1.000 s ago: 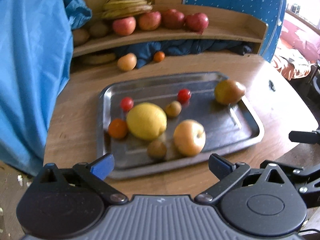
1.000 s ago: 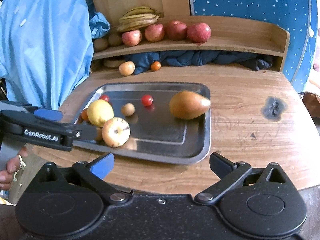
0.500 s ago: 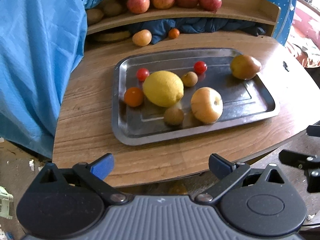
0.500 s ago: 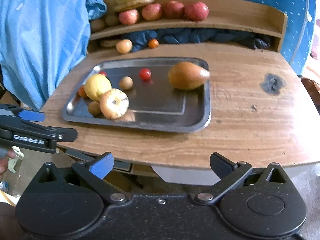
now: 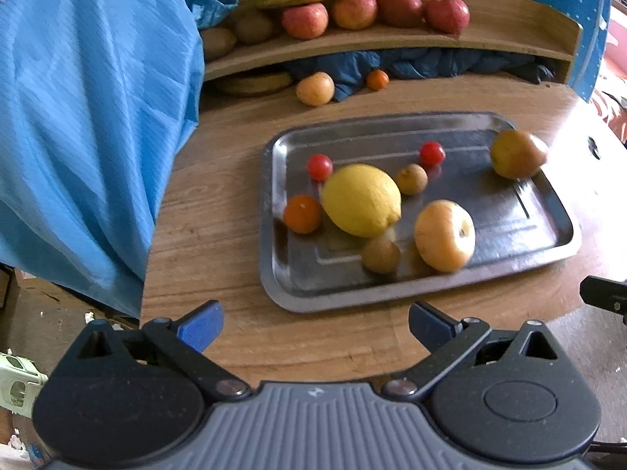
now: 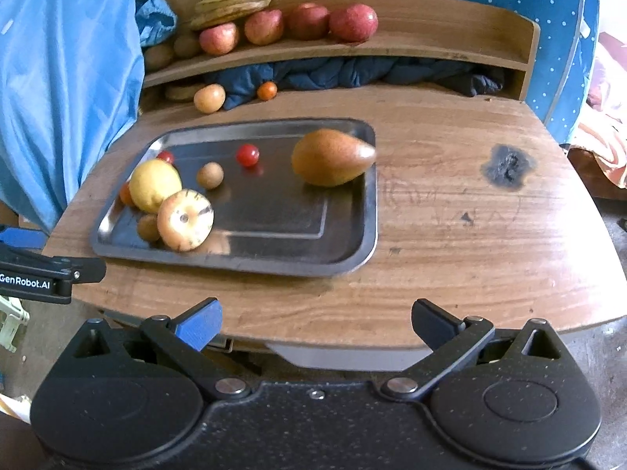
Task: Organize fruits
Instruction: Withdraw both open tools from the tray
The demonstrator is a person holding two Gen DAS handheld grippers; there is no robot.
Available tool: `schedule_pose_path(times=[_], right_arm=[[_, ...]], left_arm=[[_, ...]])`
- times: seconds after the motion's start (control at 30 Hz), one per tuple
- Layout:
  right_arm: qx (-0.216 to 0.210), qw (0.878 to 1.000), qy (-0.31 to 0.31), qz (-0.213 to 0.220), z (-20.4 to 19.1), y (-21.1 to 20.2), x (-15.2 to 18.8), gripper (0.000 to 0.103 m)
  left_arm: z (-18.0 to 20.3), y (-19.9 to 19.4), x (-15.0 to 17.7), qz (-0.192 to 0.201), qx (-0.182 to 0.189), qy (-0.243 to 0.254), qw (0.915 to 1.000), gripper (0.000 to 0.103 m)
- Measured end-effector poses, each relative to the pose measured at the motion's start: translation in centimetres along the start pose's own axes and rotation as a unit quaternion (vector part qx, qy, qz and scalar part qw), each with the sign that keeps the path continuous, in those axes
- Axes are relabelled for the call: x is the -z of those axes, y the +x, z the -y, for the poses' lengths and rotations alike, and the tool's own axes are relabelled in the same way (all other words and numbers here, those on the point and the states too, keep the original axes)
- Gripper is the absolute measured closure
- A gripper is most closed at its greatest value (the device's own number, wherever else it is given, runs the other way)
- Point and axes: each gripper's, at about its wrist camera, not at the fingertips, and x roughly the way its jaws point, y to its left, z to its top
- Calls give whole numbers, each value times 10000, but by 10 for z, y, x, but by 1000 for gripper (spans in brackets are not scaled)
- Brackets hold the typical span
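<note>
Approach step: both hand-held grippers, left (image 5: 313,319) and right (image 6: 315,319), stand apart and empty. The fruits lie on the tray (image 6: 352,258) ahead. Advance, then close on one.

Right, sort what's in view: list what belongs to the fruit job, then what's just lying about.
Job: metal tray, lemon, pear, pale apple, cherry tomatoes, shelf apples, bananas.

Lying about: blue curtain, dark cloth under the shelf, burn mark on the table.
</note>
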Motion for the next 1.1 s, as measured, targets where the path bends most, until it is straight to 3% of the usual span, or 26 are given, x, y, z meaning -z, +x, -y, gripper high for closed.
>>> schedule_pose_path(times=[0.7,1.1], right_arm=[[-81,9991,5,415,-1,30,-68,1],[7,9976,278,629,-3,48,-95,1]], left_arm=[[-21,20,-71,349,-177,-163,9991,1],[-36,49,-106,378,-105,46,9992,1]])
